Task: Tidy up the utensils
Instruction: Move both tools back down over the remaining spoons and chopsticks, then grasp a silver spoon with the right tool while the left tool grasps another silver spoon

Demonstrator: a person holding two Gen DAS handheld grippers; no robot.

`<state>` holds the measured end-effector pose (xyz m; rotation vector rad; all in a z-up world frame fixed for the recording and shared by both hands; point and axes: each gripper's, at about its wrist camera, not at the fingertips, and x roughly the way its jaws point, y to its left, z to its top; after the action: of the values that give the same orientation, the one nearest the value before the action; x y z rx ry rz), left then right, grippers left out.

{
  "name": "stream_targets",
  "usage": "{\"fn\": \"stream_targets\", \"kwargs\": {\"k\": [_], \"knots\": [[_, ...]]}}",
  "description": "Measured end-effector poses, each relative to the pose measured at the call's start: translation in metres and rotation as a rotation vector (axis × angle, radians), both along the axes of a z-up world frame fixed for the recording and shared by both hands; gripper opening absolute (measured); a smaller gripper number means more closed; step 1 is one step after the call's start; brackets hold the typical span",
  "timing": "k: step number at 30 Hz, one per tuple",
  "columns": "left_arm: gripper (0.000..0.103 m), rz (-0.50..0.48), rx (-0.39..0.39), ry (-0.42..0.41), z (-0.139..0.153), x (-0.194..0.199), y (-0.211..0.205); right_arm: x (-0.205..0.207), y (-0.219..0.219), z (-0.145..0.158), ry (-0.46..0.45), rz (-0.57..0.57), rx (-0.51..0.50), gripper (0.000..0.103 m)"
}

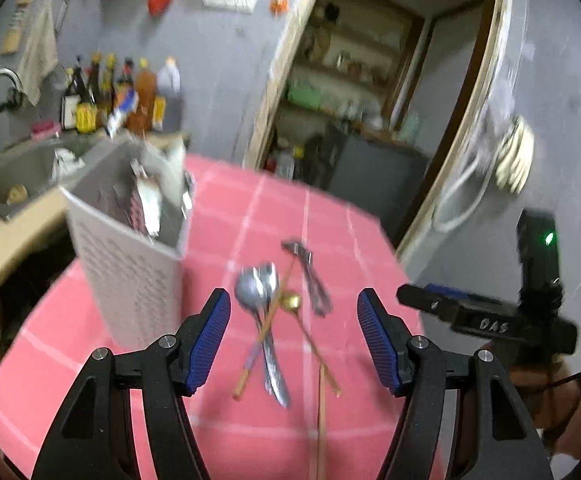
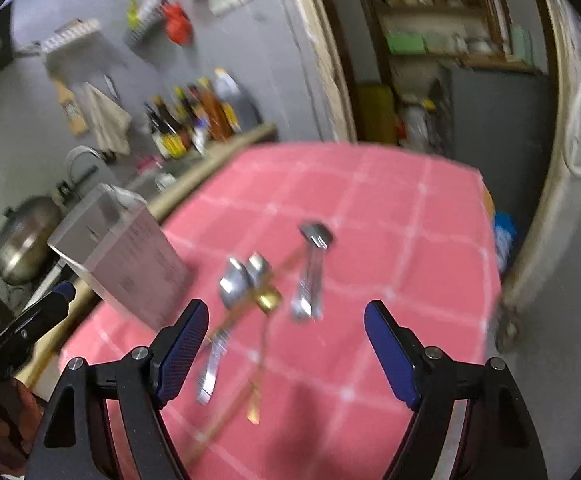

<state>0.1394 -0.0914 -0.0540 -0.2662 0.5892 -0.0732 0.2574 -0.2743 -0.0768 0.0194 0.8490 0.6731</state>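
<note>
both my tongs, left [image 1: 293,334] and right [image 2: 286,348], gape apart, holding nothing, above loose utensils [image 1: 268,320] on the pink checked table [image 1: 226,424]; perforated grey basket [image 1: 130,276] stands far left.

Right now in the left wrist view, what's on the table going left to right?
Basket → silver spoons → gold spoon → dark utensil bundle → right gripper at the table's right edge. Chopsticks cross the pile, so they're left out.
</note>
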Motion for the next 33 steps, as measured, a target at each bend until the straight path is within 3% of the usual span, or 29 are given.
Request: {"fn": "stream_targets", "kwargs": {"k": [6,9,13,17,20,23,33], "knots": [[0.059,0.026,0.019,0.158,-0.039,0.051,-0.013,0.033,-0.004,-0.034,0.134,-0.017,-0.042,0.074],[0.053,0.036,0.016,0.197,-0.051,0.077,-0.016,0.057,0.001,-0.043,0.181,-0.013,-0.04,0.06],[0.031,0.018,0.021,0.254,-0.065,0.115,-0.022,0.095,0.012,-0.054,0.238,-0.002,-0.041,0.045],[0.03,-0.018,-0.04,0.243,-0.065,0.138,-0.021,0.126,0.024,-0.06,0.272,0.049,-0.039,0.033],[0.024,-0.033,-0.091,0.254,-0.064,0.157,-0.019,0.138,0.033,-0.062,0.271,0.111,-0.056,0.031],[0.024,-0.02,-0.103,0.282,-0.069,0.172,-0.017,0.146,0.042,-0.064,0.262,0.163,-0.077,0.031],[0.018,-0.025,-0.042,0.393,-0.079,0.181,-0.01,0.154,0.063,-0.067,0.261,0.24,-0.108,0.031]]}}
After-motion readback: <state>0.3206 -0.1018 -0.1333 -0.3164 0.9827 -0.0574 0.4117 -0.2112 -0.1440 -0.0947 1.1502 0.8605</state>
